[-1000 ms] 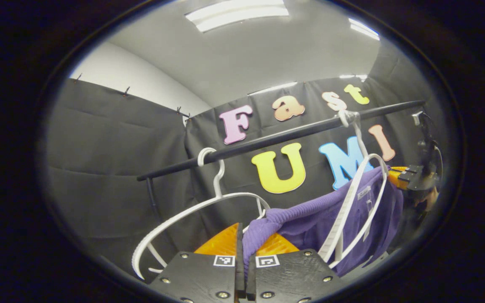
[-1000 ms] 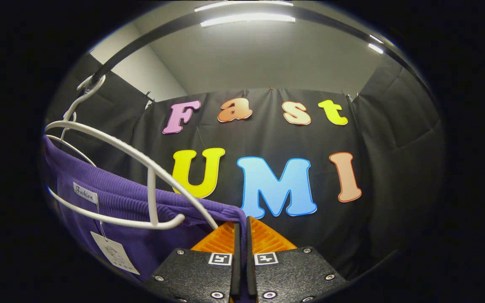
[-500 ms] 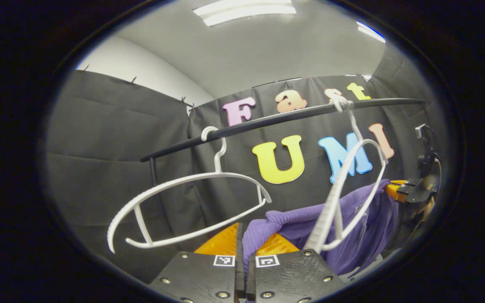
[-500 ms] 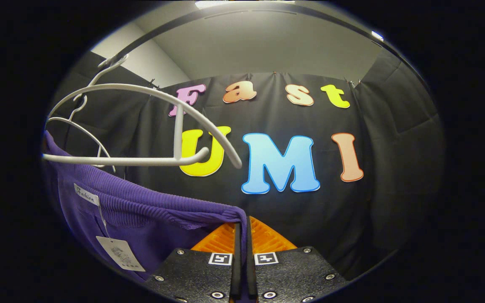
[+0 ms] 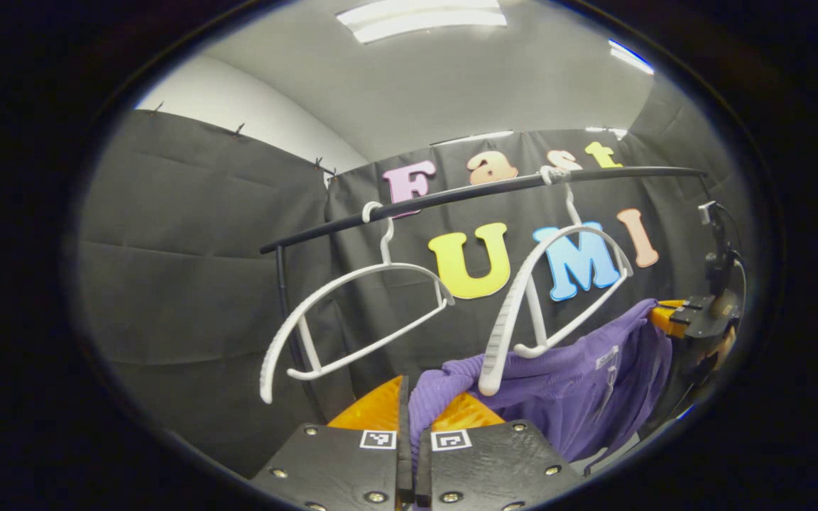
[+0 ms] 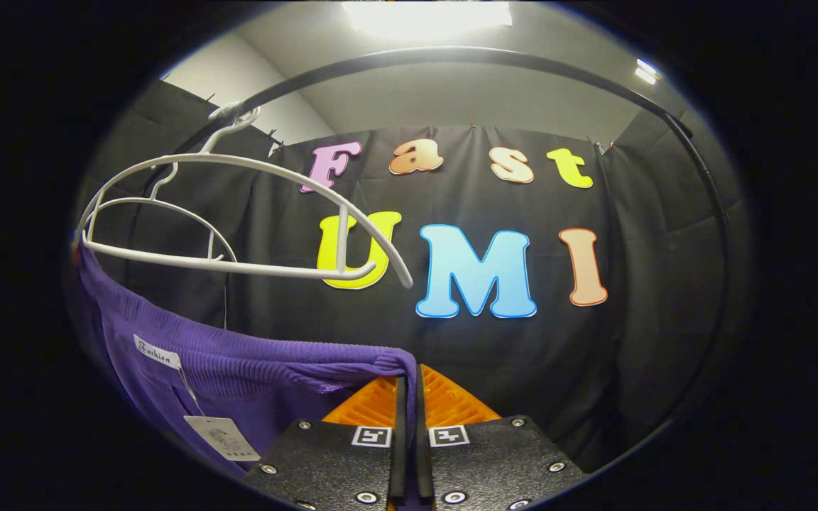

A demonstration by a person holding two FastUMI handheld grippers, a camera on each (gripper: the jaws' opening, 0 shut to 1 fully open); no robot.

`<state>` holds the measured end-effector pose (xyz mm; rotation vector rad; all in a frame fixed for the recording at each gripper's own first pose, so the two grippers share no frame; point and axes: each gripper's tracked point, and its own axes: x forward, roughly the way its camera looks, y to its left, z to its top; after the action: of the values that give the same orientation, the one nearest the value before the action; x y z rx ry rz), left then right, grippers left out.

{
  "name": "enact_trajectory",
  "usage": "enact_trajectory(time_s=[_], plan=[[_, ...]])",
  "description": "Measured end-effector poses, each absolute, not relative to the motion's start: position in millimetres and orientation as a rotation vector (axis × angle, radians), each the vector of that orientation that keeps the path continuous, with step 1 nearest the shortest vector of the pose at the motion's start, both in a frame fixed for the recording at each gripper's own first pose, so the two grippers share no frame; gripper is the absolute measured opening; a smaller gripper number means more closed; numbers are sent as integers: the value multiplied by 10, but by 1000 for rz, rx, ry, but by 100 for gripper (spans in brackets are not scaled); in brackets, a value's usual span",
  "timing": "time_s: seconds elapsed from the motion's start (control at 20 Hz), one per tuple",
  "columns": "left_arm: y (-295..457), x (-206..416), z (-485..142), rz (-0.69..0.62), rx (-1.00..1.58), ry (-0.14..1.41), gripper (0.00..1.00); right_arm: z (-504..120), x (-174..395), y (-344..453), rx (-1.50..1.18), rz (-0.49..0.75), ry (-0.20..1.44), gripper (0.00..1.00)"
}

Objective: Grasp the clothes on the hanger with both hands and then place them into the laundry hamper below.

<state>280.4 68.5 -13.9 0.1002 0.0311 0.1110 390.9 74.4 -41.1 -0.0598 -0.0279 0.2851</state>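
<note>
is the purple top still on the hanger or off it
Off: the purple top hangs below the bare hanger, stretched between both hand-held grippers.

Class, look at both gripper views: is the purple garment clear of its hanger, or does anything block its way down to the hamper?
The purple garment hangs below the nearer white hanger, one hanger tip overlapping the cloth, contact unclear. Both the left tool and right tool pinch its edge. The hamper lies out of frame, so the path down cannot be judged.

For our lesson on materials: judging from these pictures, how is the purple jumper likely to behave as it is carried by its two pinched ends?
Probably floppy: the purple jumper sags between the left hand-held gripper and the right hand-held gripper. Likely light, since small pinches of its ribbed edge hold it. It may snag: the white hanger hangs just above it.
</note>
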Motion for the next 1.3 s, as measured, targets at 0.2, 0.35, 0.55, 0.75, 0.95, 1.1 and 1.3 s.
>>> enact_trajectory(time_s=[0.2,0.35,0.55,0.75,0.95,1.1,1.3], plan=[[617,2616,-65,93,57,17,3,-295,3532,683,-20,280,-26,5],[565,2386,-7,71,33,3,2,-162,3222,677,-5,286,-36,5],[535,2114,-23,37,-6,-10,3,-2,2914,723,16,298,-61,5],[388,1895,96,-31,-41,-37,2,156,2363,844,19,314,-81,5],[206,1713,204,-102,-70,-65,2,292,2072,982,49,334,-91,5],[16,1604,236,-163,-95,-71,2,368,1868,1077,69,356,-98,5],[-215,1438,145,-229,-142,-63,2,331,1429,1177,73,373,-83,5]])
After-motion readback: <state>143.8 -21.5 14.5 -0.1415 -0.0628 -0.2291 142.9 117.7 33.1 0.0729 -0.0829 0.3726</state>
